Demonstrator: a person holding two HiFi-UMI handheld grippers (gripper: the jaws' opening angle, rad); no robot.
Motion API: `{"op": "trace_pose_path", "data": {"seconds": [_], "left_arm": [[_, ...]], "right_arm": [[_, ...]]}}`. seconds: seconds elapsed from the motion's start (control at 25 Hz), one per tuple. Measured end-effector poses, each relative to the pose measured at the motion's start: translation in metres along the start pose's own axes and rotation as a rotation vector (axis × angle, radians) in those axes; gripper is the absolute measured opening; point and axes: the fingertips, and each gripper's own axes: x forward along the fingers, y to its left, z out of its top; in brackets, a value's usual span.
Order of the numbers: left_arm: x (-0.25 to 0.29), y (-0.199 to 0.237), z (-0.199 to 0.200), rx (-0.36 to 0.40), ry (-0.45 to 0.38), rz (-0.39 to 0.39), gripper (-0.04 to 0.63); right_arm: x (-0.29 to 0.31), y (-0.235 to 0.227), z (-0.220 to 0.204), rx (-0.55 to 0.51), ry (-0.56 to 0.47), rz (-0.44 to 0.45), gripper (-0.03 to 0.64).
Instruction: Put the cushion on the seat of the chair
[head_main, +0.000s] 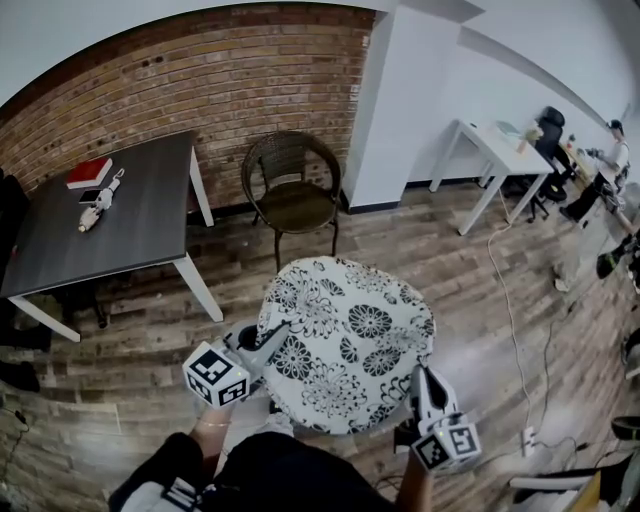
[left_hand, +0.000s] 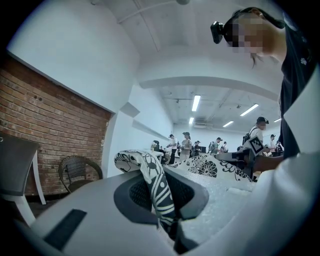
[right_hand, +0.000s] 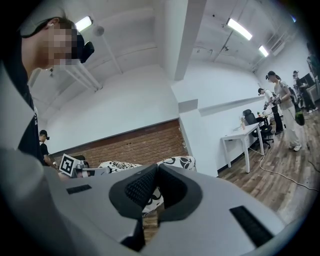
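Brick wall backs the far side of the room, with a wicker chair against it and a dark surface carrying a red book to its left. Nearer, above the wooden floor, a round floral cushion hangs level between the left tool and the right tool, well apart from the chair.

Left gripper view: the jaws are pressed on the cushion's folded rim, and the chair stands far left by the bricks.

Right gripper view: the jaws are squeezed nearly together, with patterned fabric pinched between them.
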Motion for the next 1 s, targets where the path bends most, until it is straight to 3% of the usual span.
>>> {"op": "trace_pose_path", "data": {"seconds": [0.2, 1.0], "left_arm": [[0.007, 0.052, 0.01, -0.03, 0.001, 0.001, 0.014], [0.029, 0.131, -0.005, -0.033, -0.038, -0.01, 0.014]], "right_arm": [[0.053, 0.017, 0.008, -0.014, 0.025, 0.005, 0.006], [0.132, 0.017, -0.014, -0.045, 0.017, 0.004, 0.006]]}}
